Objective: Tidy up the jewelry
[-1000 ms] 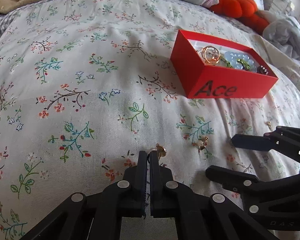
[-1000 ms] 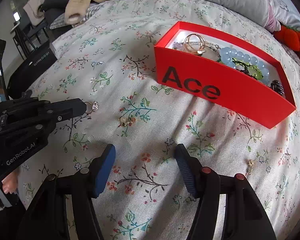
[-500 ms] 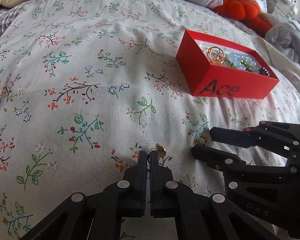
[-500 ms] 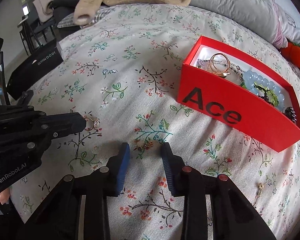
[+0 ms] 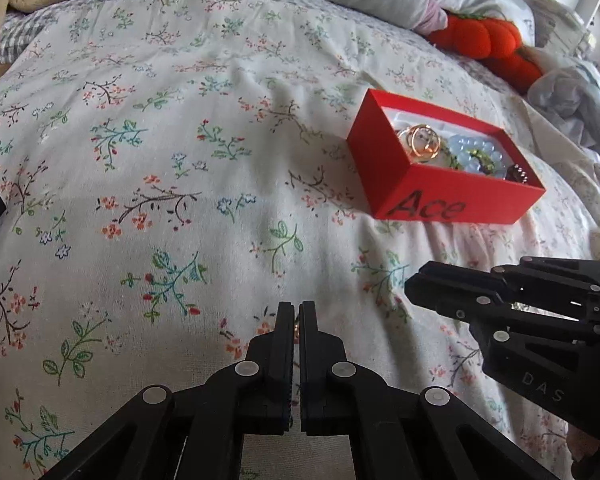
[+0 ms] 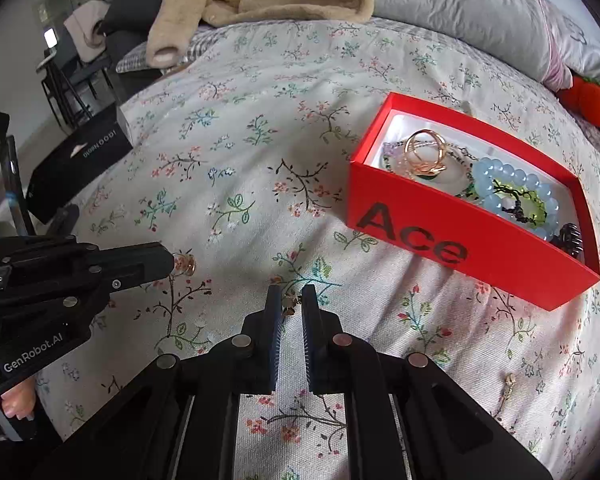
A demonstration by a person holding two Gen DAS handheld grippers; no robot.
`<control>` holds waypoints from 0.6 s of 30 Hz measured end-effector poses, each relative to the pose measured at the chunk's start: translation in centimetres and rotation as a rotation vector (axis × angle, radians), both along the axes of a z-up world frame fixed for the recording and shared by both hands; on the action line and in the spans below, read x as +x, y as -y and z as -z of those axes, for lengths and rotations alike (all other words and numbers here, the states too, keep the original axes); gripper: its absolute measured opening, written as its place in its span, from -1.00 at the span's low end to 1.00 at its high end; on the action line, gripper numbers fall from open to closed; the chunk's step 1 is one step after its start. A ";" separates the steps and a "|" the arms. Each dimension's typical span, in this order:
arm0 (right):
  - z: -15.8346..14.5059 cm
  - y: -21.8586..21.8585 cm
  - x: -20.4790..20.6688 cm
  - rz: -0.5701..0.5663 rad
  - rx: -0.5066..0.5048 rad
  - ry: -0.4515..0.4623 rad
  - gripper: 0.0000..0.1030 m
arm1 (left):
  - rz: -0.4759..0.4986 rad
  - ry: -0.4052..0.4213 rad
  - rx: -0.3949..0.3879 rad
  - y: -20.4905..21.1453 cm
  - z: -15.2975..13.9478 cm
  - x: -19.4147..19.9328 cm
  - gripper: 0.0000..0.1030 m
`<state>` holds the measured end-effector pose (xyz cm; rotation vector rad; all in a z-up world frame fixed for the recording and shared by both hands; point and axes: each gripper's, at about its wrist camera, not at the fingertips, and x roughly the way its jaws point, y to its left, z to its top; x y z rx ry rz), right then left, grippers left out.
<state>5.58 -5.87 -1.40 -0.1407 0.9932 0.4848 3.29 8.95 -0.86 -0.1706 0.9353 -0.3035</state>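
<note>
— What's the left gripper (image 5: 296, 312) got?

— From my seat, its fingers are pinched together on a small gold ring (image 6: 186, 265); in the right wrist view the ring sticks out past the tips, with a little sparkly setting, just over the floral bedspread (image 5: 180, 160).

— And the right gripper (image 6: 288, 300)?

— I see its blue-padded fingers nearly together around a tiny gold earring (image 6: 290, 303) lying on the bedspread. I cannot tell whether the pads actually bite it.

— Anything else loose?

— One thin gold earring (image 6: 509, 384) lies alone near my right. The red box (image 6: 460, 248) marked "Ace" sits beyond, holding a big rose-gold ring (image 6: 424, 156) and a pale blue bead bracelet (image 6: 516, 190).
</note>
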 end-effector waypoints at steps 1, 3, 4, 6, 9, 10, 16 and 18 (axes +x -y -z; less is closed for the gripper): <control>-0.4 0.5 0.0 0.006 0.014 -0.001 -0.80 | 0.001 0.007 -0.004 0.1 -0.3 0.1 -1.00; -1.0 1.6 0.0 0.020 0.036 -0.006 -0.80 | 0.005 0.019 -0.014 0.5 -1.0 0.2 -1.00; -1.3 2.1 0.0 0.028 0.046 -0.008 -0.80 | 0.006 0.024 -0.019 0.6 -1.3 0.4 -1.00; -1.8 3.4 0.0 0.053 0.064 -0.011 -0.80 | 0.008 0.030 -0.030 1.2 -2.2 0.8 -1.00; -2.4 5.2 0.2 0.110 0.079 0.000 -0.80 | 0.024 0.057 -0.046 2.4 -3.7 1.1 -1.00; -2.7 5.8 0.3 0.130 0.086 0.002 -0.80 | 0.031 0.066 -0.046 2.9 -4.2 1.1 -1.00; -5.2 9.9 0.9 0.218 0.192 0.007 -0.80 | 0.055 0.093 -0.073 5.6 -6.8 1.4 -1.00; -6.0 11.3 1.1 0.250 0.235 0.004 -0.80 | 0.061 0.104 -0.088 6.2 -7.2 1.6 -1.00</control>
